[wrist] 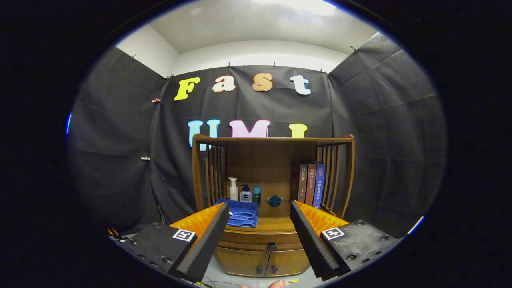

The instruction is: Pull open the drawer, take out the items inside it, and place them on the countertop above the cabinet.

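Tongs: two-finger gripper with orange bodies and black ribbed foam pads, spread wide, holding nothing. Fingers at about 8 and 4 o'clock, framing the cabinet well beyond them.

Between the fingers, toward 6 o'clock: closed wooden drawer with a small dark knob at its centre, two cabinet doors below. Drawer contents hidden; not yet opened.

Above the drawer, the wooden countertop carries a folded blue towel at 9 o'clock, a white pump bottle, a small clear bottle with blue cap, a teal tube, a little blue lidded bowl, and three upright books at 3 o'clock.

Risks, as judged: knob is small against such broad pads, so a slightly off-centre close could slip off. Pulling at an angle could jam the drawer. Countertop is crowded; setting items down may tip the bottles or bowl. Bare wood near the front edge looks safest.
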Available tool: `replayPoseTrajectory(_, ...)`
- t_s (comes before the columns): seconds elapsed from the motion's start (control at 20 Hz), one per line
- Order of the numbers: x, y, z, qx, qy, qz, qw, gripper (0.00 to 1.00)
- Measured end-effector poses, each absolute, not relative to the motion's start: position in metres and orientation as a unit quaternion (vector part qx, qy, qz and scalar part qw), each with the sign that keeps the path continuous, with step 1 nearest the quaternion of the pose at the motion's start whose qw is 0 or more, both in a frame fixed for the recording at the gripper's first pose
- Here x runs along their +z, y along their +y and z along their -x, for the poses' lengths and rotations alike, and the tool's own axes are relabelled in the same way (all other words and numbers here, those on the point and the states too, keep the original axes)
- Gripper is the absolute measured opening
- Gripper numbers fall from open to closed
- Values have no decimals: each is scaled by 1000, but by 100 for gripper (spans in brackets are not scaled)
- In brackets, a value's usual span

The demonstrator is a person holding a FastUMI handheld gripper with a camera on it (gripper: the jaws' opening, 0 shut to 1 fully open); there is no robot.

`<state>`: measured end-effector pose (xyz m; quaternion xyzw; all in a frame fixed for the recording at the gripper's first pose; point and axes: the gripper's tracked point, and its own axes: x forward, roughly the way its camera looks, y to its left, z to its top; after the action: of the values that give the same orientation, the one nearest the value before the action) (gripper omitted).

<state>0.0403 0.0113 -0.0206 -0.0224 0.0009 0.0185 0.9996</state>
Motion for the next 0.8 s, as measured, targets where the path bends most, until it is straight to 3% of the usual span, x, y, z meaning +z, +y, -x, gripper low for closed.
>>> replayPoseTrajectory(0.35,-73,14,-109,30,-21,27,999,99)
replayPoseTrajectory(0.8,-239,-3,-171,11,44,48,998,99)
